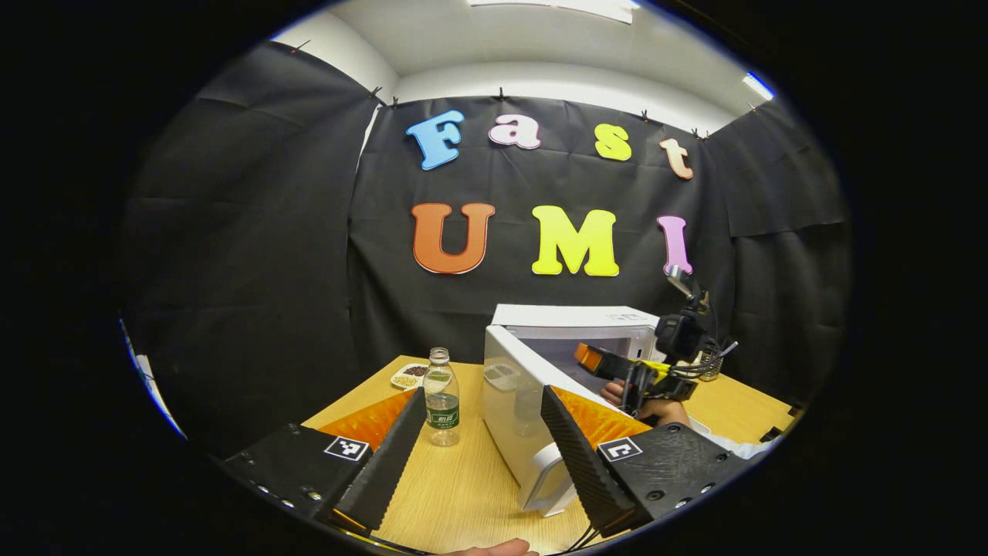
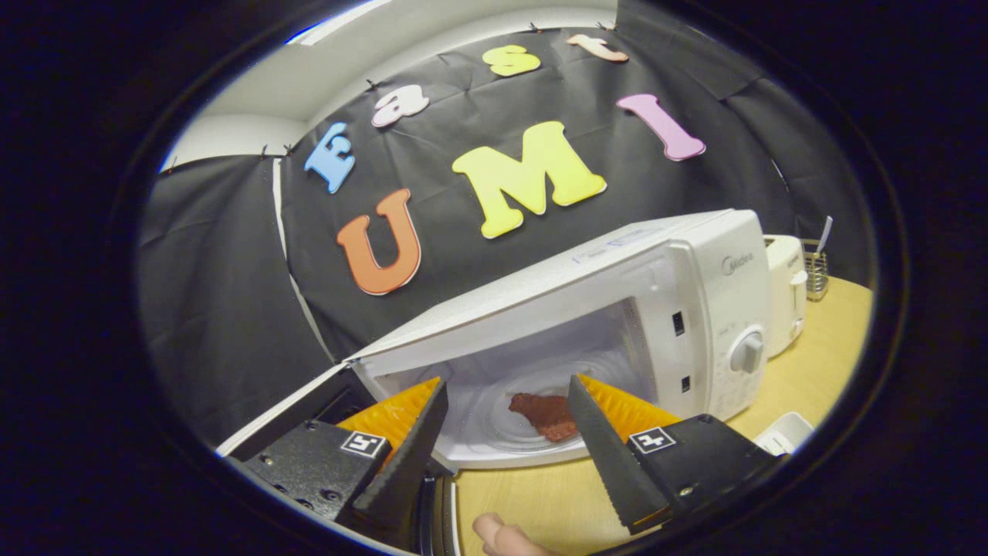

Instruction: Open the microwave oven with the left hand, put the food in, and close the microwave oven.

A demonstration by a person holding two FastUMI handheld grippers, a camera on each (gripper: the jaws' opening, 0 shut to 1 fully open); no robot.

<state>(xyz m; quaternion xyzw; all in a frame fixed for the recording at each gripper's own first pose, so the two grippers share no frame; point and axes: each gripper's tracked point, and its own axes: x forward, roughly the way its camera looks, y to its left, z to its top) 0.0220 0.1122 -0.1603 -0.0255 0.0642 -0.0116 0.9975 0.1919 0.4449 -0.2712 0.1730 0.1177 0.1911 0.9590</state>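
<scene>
Food [image 2: 549, 415] lies on the plate inside the microwave [image 2: 695, 309]. The right gripper [image 2: 505, 432] is wide open and holds nothing. The left gripper [image 1: 478, 448] is open and empty too, nearest the swung-out door [image 1: 513, 409], ready to push it closed.

Light wood table [image 1: 463, 483] is carrying everything here. The white microwave [image 2: 617, 309] sits on it with its door [image 1: 513, 417] swung open. Just beside the door stands a clear water bottle [image 1: 442, 398] with a green label, and behind the bottle, near the table's far edge, there's a small plate of snacks [image 1: 407, 375]. On the microwave's other side sit a white toaster [image 2: 786, 289] and a wire utensil holder [image 2: 815, 270].
</scene>
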